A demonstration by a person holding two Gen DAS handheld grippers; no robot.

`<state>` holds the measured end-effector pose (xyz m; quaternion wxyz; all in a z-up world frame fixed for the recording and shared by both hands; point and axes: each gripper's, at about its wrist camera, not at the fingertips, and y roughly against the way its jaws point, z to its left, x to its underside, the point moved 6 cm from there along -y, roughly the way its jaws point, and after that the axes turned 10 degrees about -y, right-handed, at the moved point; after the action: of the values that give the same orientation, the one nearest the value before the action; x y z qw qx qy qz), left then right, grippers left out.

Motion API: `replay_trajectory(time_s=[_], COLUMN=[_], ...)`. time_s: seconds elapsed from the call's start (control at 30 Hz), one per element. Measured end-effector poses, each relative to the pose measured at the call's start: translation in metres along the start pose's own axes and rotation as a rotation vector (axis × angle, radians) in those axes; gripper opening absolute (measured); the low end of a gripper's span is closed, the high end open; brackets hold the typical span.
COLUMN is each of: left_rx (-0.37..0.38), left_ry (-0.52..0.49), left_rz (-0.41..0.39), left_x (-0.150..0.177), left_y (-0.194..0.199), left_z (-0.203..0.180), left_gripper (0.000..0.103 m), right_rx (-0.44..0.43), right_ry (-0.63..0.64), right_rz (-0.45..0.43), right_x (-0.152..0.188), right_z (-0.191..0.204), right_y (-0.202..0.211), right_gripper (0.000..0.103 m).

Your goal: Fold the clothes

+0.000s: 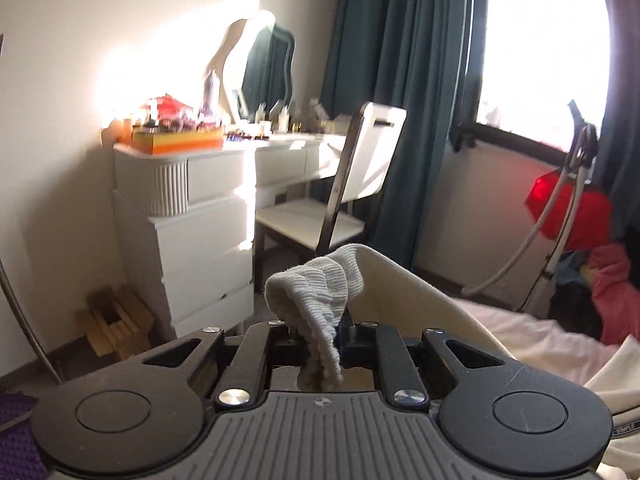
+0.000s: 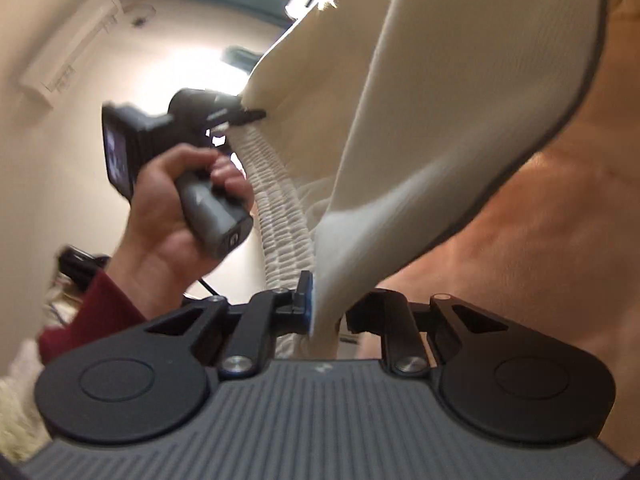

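Cream ribbed-hem garment (image 2: pixel 420 120), claw-pinched (image 2: pixel 324 312)

A white dresser (image 1: pixel 200 216) stands beside a white chair (image 1: pixel 344 184), teal curtains (image 1: pixel 388 80) behind.

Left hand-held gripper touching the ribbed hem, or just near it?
Touching. The left wrist view shows the ribbed hem pinched between the left hand-held gripper's closed jaws, the cloth bunching above them.

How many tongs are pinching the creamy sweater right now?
2. The left tongs clamp the ribbed hem of the cream sweater; the right tongs clamp another edge of it. Both hold it up in the air.
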<state>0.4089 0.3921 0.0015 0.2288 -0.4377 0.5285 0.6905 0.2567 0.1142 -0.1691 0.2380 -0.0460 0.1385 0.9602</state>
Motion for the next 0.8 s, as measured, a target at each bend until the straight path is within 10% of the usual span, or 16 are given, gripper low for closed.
replay_trajectory(time_s=[0.2, 0.3, 0.37, 0.5, 0.8], left_rx=[0.029, 0.055, 0.071, 0.047, 0.205], left_ry=[-0.034, -0.040, -0.044, -0.084, -0.236], left_rz=[0.089, 0.082, 0.074, 0.015, -0.155], left_x=[0.052, 0.059, 0.061, 0.062, 0.094], left_y=[-0.048, -0.030, -0.011, 0.051, 0.230], left_z=[0.008, 0.009, 0.009, -0.002, -0.082], left_gripper=[0.019, 0.034, 0.063, 0.086, 0.091], right_rx=[0.060, 0.090, 0.114, 0.155, 0.292], right_ry=[-0.021, 0.018, 0.057, 0.207, 0.583], right_rz=[0.048, 0.057, 0.060, 0.015, -0.202], right_x=[0.005, 0.008, 0.010, 0.017, -0.002], right_z=[-0.031, -0.022, -0.013, 0.014, 0.074], right_y=[-0.011, 0.001, 0.012, 0.060, 0.209], right_gripper=[0.018, 0.024, 0.037, 0.073, 0.073])
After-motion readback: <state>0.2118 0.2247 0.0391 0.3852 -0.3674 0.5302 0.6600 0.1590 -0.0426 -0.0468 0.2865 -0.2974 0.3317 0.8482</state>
